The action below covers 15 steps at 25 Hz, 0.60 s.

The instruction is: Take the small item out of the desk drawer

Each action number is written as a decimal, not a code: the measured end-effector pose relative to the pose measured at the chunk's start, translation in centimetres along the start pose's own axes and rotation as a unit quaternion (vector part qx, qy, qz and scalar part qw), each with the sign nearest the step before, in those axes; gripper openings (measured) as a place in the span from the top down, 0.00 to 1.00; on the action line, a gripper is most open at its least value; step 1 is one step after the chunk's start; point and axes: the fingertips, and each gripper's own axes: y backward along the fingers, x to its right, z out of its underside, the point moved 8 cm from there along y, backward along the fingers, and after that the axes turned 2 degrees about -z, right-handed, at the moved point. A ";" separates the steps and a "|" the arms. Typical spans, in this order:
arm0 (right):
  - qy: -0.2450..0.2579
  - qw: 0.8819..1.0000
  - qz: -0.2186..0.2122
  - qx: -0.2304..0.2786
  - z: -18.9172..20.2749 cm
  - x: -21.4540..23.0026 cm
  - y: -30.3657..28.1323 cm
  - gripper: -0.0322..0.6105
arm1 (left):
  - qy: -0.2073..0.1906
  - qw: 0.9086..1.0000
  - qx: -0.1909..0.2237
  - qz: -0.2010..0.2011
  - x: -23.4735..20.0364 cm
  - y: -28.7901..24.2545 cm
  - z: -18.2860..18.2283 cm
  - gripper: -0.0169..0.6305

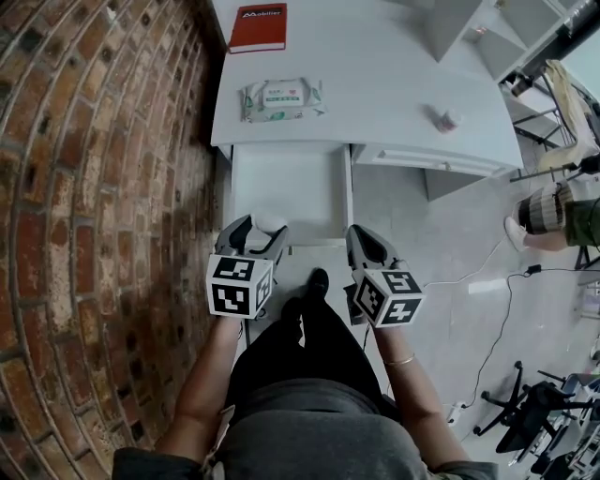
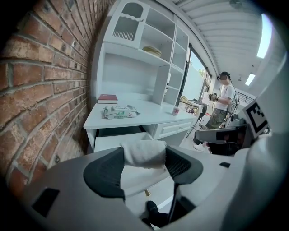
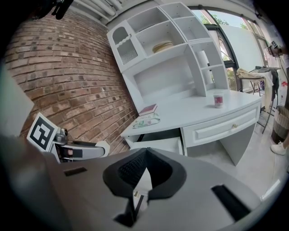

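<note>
The white desk's (image 1: 394, 84) left drawer (image 1: 286, 187) is pulled out toward me. My left gripper (image 1: 262, 228) hovers over the drawer's front edge, shut on a small white rolled cloth (image 1: 268, 221). In the left gripper view the cloth (image 2: 143, 153) fills the gap between the two dark pads (image 2: 104, 173), with the open drawer (image 2: 118, 141) behind it. My right gripper (image 1: 360, 232) is held just right of the drawer's front corner, shut and empty. Its pads (image 3: 131, 170) meet at the tips in the right gripper view, where the left gripper (image 3: 76, 151) shows at the left.
On the desktop lie a red book (image 1: 258, 27), a pack of wipes (image 1: 281, 98) and a small jar (image 1: 448, 119). The right-hand drawer (image 1: 436, 159) is shut. A brick wall (image 1: 94, 187) runs along the left. A person (image 1: 562, 211) stands at the right, with a cable (image 1: 502, 309) and an office chair (image 1: 530, 412) on the floor.
</note>
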 end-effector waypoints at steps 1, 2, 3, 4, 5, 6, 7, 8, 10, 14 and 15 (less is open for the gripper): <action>0.004 1.000 0.002 -0.002 0.0 -0.1 0.0 0.95 | 0.002 1.000 0.001 -0.001 -0.1 0.1 0.1 0.52; 0.007 1.000 0.002 -0.003 -0.1 -0.3 0.0 0.95 | 0.004 1.000 0.002 -0.003 -0.2 0.3 0.2 0.52; 0.009 1.000 0.003 -0.004 -0.1 -0.4 0.0 0.95 | 0.005 1.000 0.003 -0.004 -0.3 0.4 0.3 0.52; 0.011 1.000 0.002 -0.004 -0.1 -0.6 0.0 0.95 | 0.006 1.000 0.005 -0.006 -0.4 0.6 0.3 0.52; 0.013 1.000 0.002 -0.003 -0.1 -0.7 0.1 0.95 | 0.007 1.000 0.007 -0.008 -0.6 0.7 0.4 0.52; 0.015 1.000 0.002 -0.003 -0.2 -0.9 0.1 0.95 | 0.008 1.000 0.009 -0.009 -0.7 0.8 0.5 0.52; 0.018 1.000 0.002 -0.003 -0.2 -1.0 0.1 0.95 | 0.009 1.000 0.011 -0.010 -0.8 1.0 0.6 0.52; 0.020 1.000 0.002 -0.002 -0.2 -1.1 0.1 0.95 | 0.010 1.000 0.013 -0.011 -0.9 1.1 0.6 0.52; 0.026 1.000 0.002 -0.001 -0.3 -1.4 0.1 0.95 | 0.013 1.000 0.016 -0.011 -1.2 1.3 0.8 0.52; 0.037 0.999 0.000 0.001 -0.4 -1.9 0.3 0.95 | 0.019 0.999 0.022 -0.014 -1.5 1.8 1.0 0.52; 0.037 0.999 -0.001 0.001 -0.3 -2.0 0.3 0.95 | 0.021 0.999 0.024 -0.014 -1.6 1.9 1.1 0.52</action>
